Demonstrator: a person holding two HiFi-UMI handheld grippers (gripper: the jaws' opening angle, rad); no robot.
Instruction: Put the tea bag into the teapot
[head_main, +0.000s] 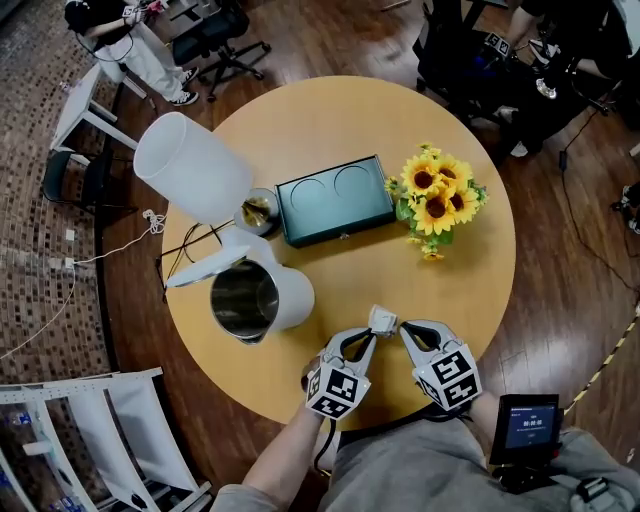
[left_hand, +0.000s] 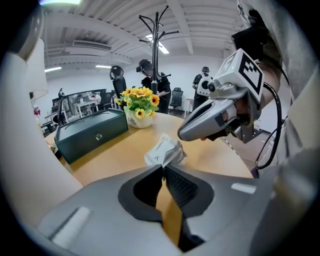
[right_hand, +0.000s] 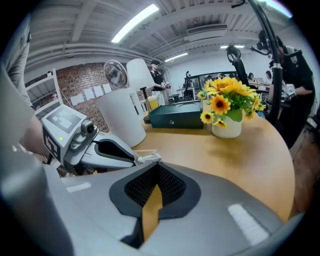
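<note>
The teapot (head_main: 285, 300) is a white jug with a steel inside and its lid swung open, lying on its side at the table's left. It also shows in the right gripper view as the teapot (right_hand: 120, 117). A small white tea bag packet (head_main: 382, 320) is near the table's front edge. My left gripper (head_main: 375, 332) is shut on the packet (left_hand: 165, 151), which sticks out past the tips of my left gripper (left_hand: 163, 168). My right gripper (head_main: 405, 333) is just right of the packet, jaws together and empty. From my right gripper (right_hand: 157, 166), the packet (right_hand: 143, 159) lies just left of the tips.
A white lamp shade (head_main: 192, 165) leans over the table's left side above the teapot. A dark green box (head_main: 335, 200) sits mid-table, with a vase of sunflowers (head_main: 436, 200) to its right. Chairs and seated people surround the round table (head_main: 300, 120).
</note>
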